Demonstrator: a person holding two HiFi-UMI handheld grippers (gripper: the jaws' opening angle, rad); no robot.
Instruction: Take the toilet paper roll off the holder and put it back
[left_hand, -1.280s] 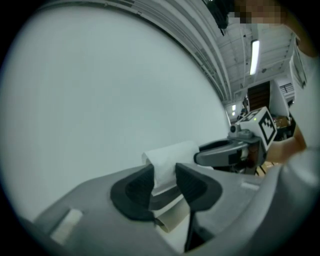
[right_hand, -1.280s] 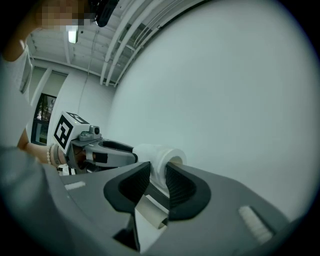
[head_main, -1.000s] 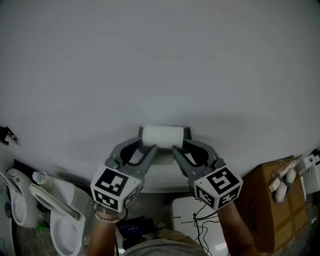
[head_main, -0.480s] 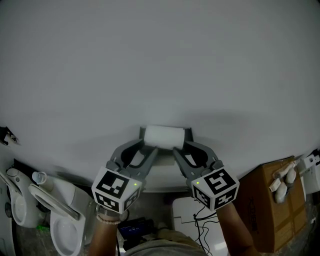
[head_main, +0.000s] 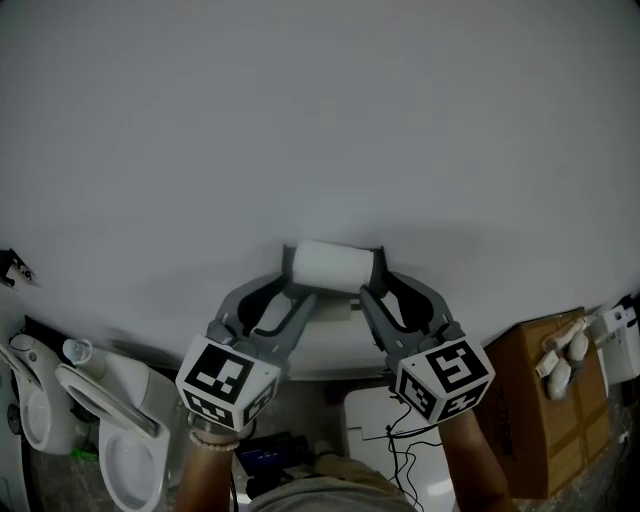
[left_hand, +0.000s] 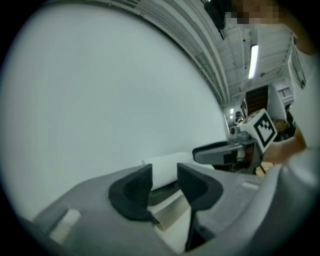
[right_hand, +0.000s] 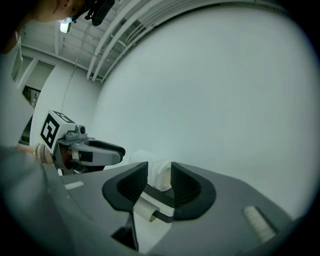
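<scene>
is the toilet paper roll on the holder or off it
Apparently on: the toilet paper roll lies level between the holder's two dark side arms at the wall; its seating is hidden.

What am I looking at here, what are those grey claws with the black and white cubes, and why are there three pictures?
There is no robot here. A person holds a two-jaw hand tool in each hand, and the patterned cubes are part of those tools. The head view comes from a camera on the person's head, looking down along a plain wall. The other two pictures come from cameras riding on the left gripper and the right gripper, each looking along its own jaws. A toilet paper roll sits at its holder on the wall, with one gripper at each end. Both pairs of jaws have just been opening and stand apart. The roll shows in each gap, but the pads do not seem to press on it, so nothing is held. Lower down are a cardboard box and white bathroom fixtures.
</scene>
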